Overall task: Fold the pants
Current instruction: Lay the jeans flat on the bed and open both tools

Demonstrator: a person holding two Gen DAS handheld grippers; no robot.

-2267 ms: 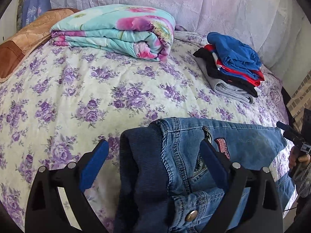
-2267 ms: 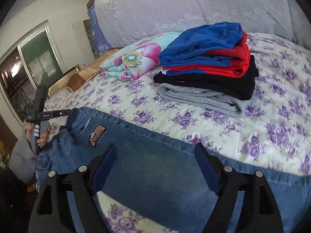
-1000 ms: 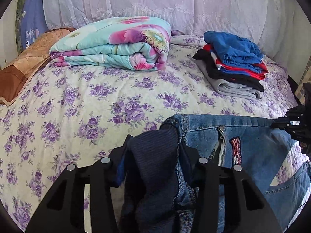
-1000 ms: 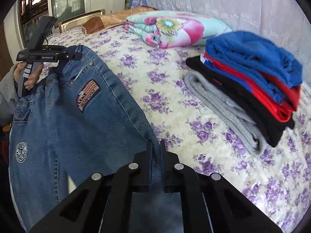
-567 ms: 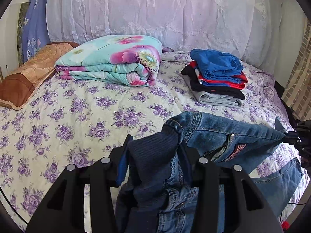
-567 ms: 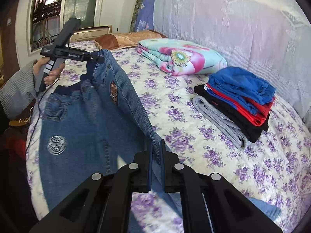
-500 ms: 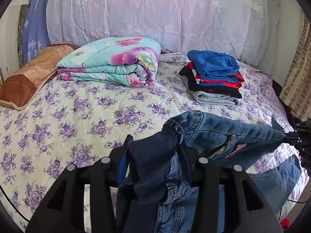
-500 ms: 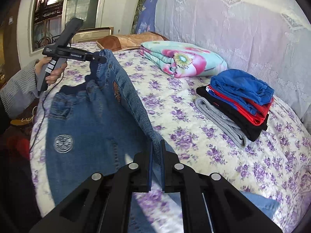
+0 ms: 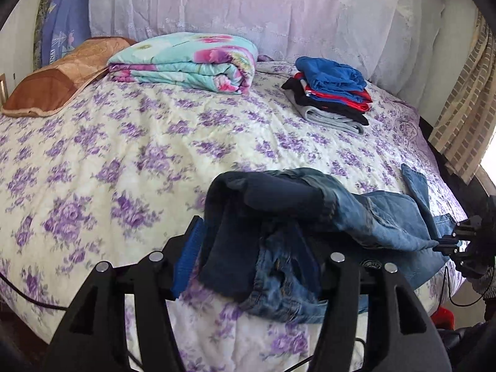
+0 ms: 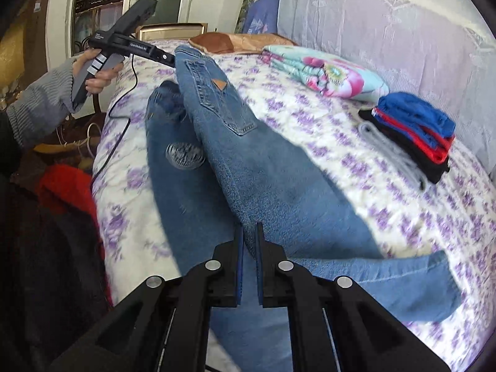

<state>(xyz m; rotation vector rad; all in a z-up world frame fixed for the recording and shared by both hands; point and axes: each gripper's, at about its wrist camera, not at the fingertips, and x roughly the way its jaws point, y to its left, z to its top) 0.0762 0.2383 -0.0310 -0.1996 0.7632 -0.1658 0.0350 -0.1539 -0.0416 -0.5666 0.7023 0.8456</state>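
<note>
Over on the left of the bed (image 9: pixel 130 142), with its purple-flowered cover, a brown pillow (image 9: pixel 59 83) lies by the headboard end, and beside it sits a folded floral quilt (image 9: pixel 189 62). Down front, the left gripper (image 9: pixel 248 257) has the waistband end of the jeans (image 9: pixel 310 217) between its fingers, and those fingers have just been spreading apart; the blue left pad stands clear of the dark ribbed band, so the hold looks released, the denim bunched and draped loosely there over the bed's near edge. In the right wrist view a hand (image 10: pixel 99 74) in a grey knit sleeve holds that tool's handle out at the far left, its tip right at the top of the jeans (image 10: pixel 248 161). The legs run long across the cover, a back pocket with a tan patch facing up. Moving right, the right gripper (image 10: pixel 249 248) has its fingers clenched tight on a fold of denim along the leg, the cloth pinched between the two pads. Far right, well apart from the jeans, a tidy stack of folded clothes (image 9: pixel 331 93) sits near the lace-draped headboard, blue on top, then red, black and grey.
</note>
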